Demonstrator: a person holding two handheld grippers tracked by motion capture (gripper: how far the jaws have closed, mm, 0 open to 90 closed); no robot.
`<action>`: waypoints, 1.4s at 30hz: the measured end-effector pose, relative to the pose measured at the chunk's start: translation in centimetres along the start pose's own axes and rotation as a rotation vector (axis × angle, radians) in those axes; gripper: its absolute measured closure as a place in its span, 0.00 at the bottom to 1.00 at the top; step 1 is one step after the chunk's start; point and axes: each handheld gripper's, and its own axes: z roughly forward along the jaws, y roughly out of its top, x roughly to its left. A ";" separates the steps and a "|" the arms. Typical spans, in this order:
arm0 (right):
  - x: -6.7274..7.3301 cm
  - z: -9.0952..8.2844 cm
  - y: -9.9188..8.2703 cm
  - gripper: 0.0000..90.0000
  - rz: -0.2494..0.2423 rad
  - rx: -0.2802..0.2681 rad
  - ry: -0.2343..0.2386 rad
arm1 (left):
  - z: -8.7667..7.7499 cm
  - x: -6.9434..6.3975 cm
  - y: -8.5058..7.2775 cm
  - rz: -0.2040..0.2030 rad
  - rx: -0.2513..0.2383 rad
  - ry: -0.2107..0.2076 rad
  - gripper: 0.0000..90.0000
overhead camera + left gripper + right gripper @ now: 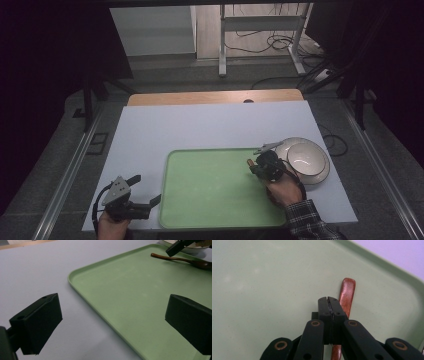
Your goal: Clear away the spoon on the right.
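The right gripper (329, 300) has its jaws pressed together, pad against pad, and a brown wooden spoon (346, 296) lies on the tray just behind and beside them; from the right gripper view the handle passes under the jaws, and whether the pads pinch it or merely sit over it cannot be told. In the high view the right gripper (251, 165) hangs over the right part of the green tray (215, 185), held by a hand in a plaid sleeve (307, 220). The left gripper view shows the spoon (185, 260) lying flat on the tray's floor near its far edge (the bowl end looks darker and glossy), with a black jaw tip of the other gripper right at it. Just past the tray's right rim stands a white bowl (307, 157) on a white plate (325, 172), both on the white tabletop (200, 125). The left gripper (145, 192) rests low near the tray's left edge, jaws spread wide with nothing between them; in its own view one pad sits over bare tabletop and the other over the tray (130, 295).
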 end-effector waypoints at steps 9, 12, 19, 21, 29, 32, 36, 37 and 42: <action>0.1 0.5 -0.3 0.99 -0.013 0.019 -0.007 | 0.0 0.0 0.0 -0.002 0.001 -0.005 0.01; -0.1 0.6 -0.4 0.99 -0.005 0.026 -0.014 | 0.0 0.0 0.0 -0.002 0.002 -0.005 0.01; -0.8 0.6 -0.7 0.99 0.023 0.040 -0.026 | 0.0 0.0 0.0 0.000 0.004 -0.005 0.01; -0.9 0.6 -0.7 0.99 0.030 0.044 -0.033 | 0.0 0.0 0.0 0.000 0.003 -0.006 0.01; -1.7 0.3 -1.0 0.99 0.048 0.044 -0.062 | 0.0 0.0 0.0 0.001 0.004 -0.005 0.01; -2.0 0.2 -1.1 0.99 0.061 0.043 -0.075 | 0.0 0.0 0.0 0.002 0.005 -0.005 0.01; -2.4 0.0 -1.2 0.99 0.074 0.039 -0.088 | 0.0 0.0 0.0 0.001 0.005 -0.005 0.01; -2.4 -0.1 -1.2 0.99 0.074 0.040 -0.091 | 0.0 0.0 0.0 0.002 0.005 -0.005 0.01; -2.8 -0.2 -1.4 0.99 0.088 0.041 -0.102 | 0.0 0.0 0.0 0.004 0.007 -0.004 0.01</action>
